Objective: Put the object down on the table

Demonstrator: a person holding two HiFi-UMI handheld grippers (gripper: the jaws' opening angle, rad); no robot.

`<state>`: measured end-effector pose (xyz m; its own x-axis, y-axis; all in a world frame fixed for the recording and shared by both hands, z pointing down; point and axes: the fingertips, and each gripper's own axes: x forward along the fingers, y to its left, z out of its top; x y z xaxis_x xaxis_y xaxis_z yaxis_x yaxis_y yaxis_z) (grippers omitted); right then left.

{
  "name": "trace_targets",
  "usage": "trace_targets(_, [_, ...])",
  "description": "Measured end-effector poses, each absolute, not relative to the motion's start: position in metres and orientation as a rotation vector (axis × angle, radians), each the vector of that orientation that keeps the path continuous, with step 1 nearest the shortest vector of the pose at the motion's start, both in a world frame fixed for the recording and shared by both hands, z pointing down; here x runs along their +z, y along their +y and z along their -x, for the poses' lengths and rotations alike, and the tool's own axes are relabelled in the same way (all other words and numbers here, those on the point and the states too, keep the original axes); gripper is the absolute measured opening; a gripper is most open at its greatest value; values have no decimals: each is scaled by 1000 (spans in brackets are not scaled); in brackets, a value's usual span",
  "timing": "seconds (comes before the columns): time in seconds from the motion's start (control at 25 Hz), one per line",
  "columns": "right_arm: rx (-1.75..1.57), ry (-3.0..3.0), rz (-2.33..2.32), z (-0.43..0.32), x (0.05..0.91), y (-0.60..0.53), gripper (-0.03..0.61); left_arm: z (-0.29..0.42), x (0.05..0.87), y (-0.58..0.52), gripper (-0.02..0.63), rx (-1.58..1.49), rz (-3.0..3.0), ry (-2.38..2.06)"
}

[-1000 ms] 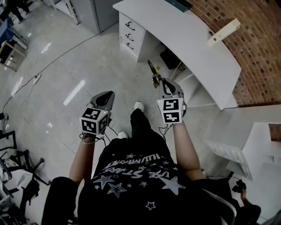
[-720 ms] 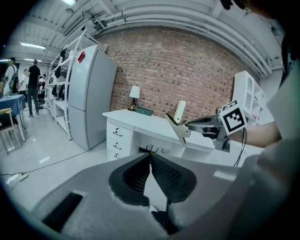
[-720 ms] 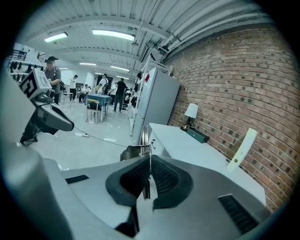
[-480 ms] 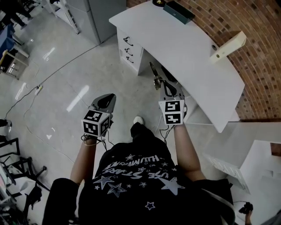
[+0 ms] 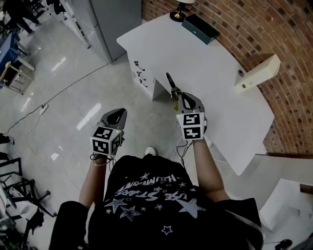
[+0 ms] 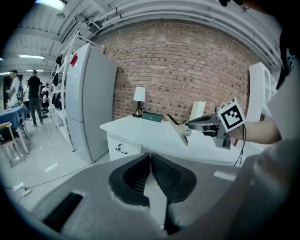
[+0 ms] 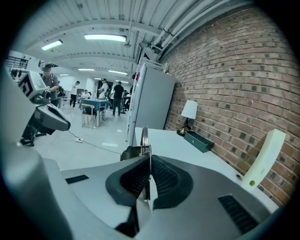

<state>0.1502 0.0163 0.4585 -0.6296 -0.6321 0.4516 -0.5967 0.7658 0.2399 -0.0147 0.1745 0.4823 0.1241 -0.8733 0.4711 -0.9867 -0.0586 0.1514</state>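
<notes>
My right gripper point(image 5: 179, 96) is shut on a thin flat tool point(image 5: 171, 82) with a dark tip, which sticks out forward over the near edge of the white desk point(image 5: 215, 68). In the right gripper view the tool point(image 7: 144, 137) shows edge-on between the closed pads of that gripper point(image 7: 149, 161). The left gripper view shows the tool point(image 6: 180, 130) from the side, cream and dark. My left gripper point(image 5: 117, 114) hangs over the floor left of the desk. Its pads point(image 6: 140, 176) meet with nothing between them.
A lamp point(image 5: 178, 10), a dark green box point(image 5: 200, 27) and a cream upright box point(image 5: 257, 73) stand on the desk by the brick wall. Drawers point(image 5: 141, 75) sit under its left end. A grey cabinet point(image 5: 110, 22) stands to the left. People stand far off across the room point(image 7: 117, 96).
The person has walked up to the white desk, so it now lies under the tip of the held tool. Both grippers keep their pose, and the right one still holds the tool.
</notes>
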Motion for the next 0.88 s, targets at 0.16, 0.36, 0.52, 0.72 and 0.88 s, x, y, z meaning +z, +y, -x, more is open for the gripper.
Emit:
trace_targets(0.16, [-101,-2442,-918,-144,456,-12,13,23,476,151,28,361,-1973,-1808])
trace_targets(0.36, [-84,-2433,-917,-137,462,-32,13,36,479,125,28,370,-1976,-1808])
trace_targets(0.52, [-67,-2413,-938,-135,467,-51,12,42,481,93,28,369,-2007,-1772])
trace_targets(0.72, [-52,-2370,-1001,-129,470,-85,12,54,486,38,28,369,-2081,-1686])
trace_targets(0.88, [-40,-2317,-1049,-120,474,-115,11,66,487,-12,28,374,-2150,-1610])
